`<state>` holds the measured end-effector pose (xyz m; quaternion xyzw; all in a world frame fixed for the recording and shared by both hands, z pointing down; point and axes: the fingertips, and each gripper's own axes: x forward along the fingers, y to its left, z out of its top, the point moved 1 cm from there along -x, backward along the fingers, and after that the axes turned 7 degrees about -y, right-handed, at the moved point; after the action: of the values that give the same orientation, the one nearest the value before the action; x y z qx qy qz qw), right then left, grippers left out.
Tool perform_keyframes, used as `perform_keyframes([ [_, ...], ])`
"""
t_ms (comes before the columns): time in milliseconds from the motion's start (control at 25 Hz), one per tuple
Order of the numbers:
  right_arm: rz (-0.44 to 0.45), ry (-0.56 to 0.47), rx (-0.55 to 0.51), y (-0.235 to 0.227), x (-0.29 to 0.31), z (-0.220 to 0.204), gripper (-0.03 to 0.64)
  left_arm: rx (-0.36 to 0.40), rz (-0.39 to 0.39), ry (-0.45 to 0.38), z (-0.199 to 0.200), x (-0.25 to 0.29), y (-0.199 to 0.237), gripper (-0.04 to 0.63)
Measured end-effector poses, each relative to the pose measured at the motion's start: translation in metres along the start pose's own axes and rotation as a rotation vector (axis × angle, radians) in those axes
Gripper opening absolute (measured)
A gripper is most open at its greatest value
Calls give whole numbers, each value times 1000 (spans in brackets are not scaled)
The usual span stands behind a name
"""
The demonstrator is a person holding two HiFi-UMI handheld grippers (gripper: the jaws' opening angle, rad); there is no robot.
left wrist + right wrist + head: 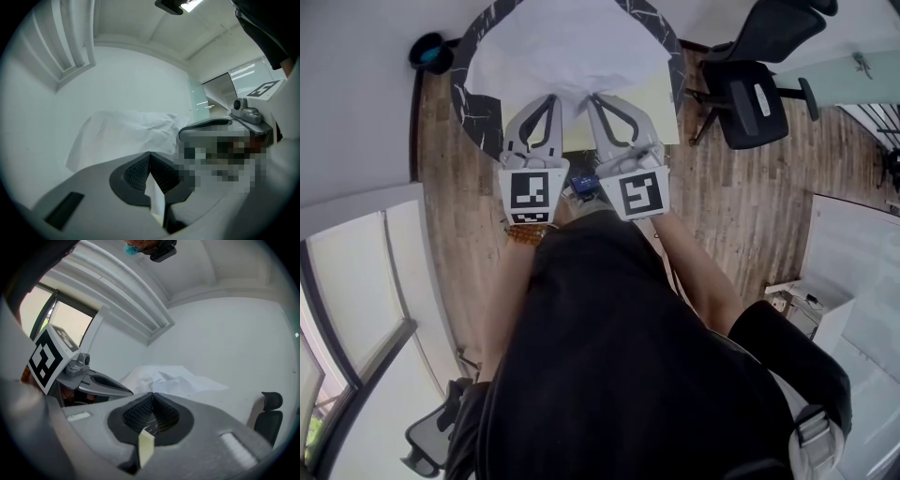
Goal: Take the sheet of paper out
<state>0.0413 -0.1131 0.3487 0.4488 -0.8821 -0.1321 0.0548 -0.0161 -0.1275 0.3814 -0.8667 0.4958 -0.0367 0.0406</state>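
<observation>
As the head view looks down past the person's dark top, a white sheet of paper (572, 52), creased and softly crumpled, spreads wide over a round tabletop (478, 103) of dark stone with pale veins. Its lower edge narrows to a point, and the left gripper (551, 97) and right gripper (594, 97) meet that point side by side, each a grey wedge with a black-and-white marker cube behind it. Just below the sheet, under the right gripper, lies a flat pale yellow sheet (664, 111) with straight edges. A black office chair (755, 94) stands well to the right of the sheet on a floor (459, 234) of wooden planks.

In the left gripper view, the ribbed dark fingers (136, 173) are clenched together on paper: a thin white sliver runs down between them, and the sheet fans out just beyond their tips against a plain white wall. The right gripper shows beside the sheet, at its right.

In the right gripper view, the fingers are likewise pressed shut, on a narrow pale yellow strip (145, 446) (whether it belongs to the white sheet or the yellow one, I cannot tell). The crumpled sheet rises directly past their tips, and the left gripper's marker cube (47, 359) sits to its left.
</observation>
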Motion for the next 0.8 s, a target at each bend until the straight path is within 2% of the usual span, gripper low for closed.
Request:
perform_keyframes([
  [800, -9, 15, 23, -11, 3, -15, -3, 7, 2, 27, -11, 1, -1, -5],
])
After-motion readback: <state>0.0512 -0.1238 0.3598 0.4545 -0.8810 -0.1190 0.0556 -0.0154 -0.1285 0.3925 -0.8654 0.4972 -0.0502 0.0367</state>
